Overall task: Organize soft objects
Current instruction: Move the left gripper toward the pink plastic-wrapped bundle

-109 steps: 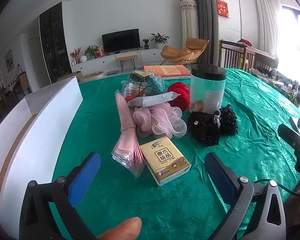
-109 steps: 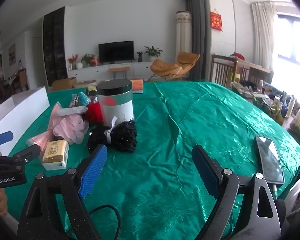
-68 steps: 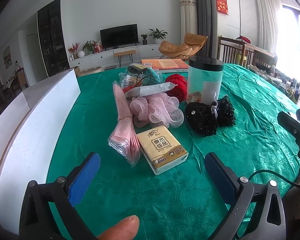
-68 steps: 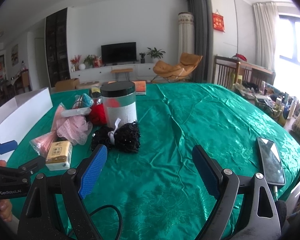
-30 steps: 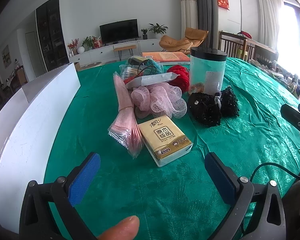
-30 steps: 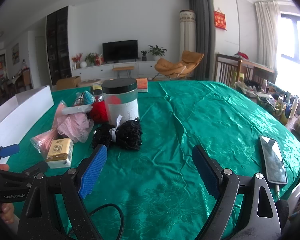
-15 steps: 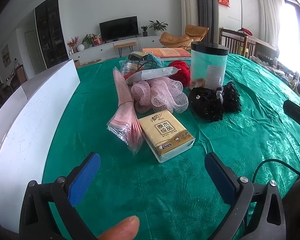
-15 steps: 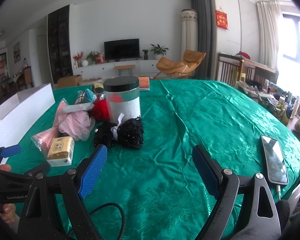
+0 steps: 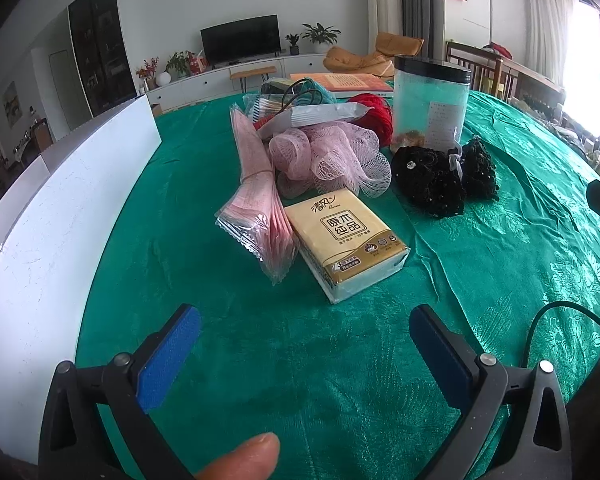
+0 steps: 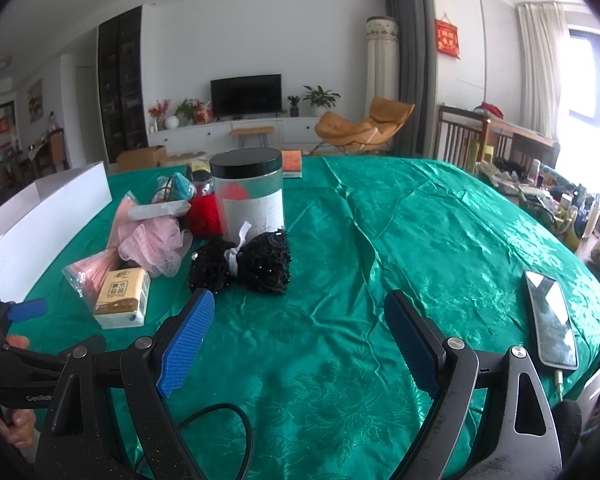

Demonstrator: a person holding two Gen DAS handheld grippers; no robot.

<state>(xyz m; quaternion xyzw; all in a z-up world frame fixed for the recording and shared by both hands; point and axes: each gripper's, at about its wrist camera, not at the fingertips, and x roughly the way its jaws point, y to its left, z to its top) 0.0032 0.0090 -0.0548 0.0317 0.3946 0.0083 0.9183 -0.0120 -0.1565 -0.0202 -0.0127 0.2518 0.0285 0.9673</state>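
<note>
A pile of soft things lies on the green tablecloth (image 9: 340,360). A yellow tissue pack (image 9: 346,236) lies nearest, just ahead of my open, empty left gripper (image 9: 304,340). Beside it are a pink packet bundle (image 9: 260,200), a pink mesh bath pouf (image 9: 328,156), black beaded lace (image 9: 440,180) and red yarn (image 9: 374,114). In the right wrist view my right gripper (image 10: 300,332) is open and empty, just short of the black lace (image 10: 252,264), with the tissue pack (image 10: 122,296) to the left.
A long white box (image 9: 40,220) stands open along the left side. A clear jar with a black lid (image 9: 430,106) stands behind the lace. A phone (image 10: 550,320) on a cable lies near the table's right edge. Clutter lines the far right side.
My left gripper has crept forward and lower toward the tissue pack. My right gripper has moved slightly toward the black lace. Both stay open and empty.
</note>
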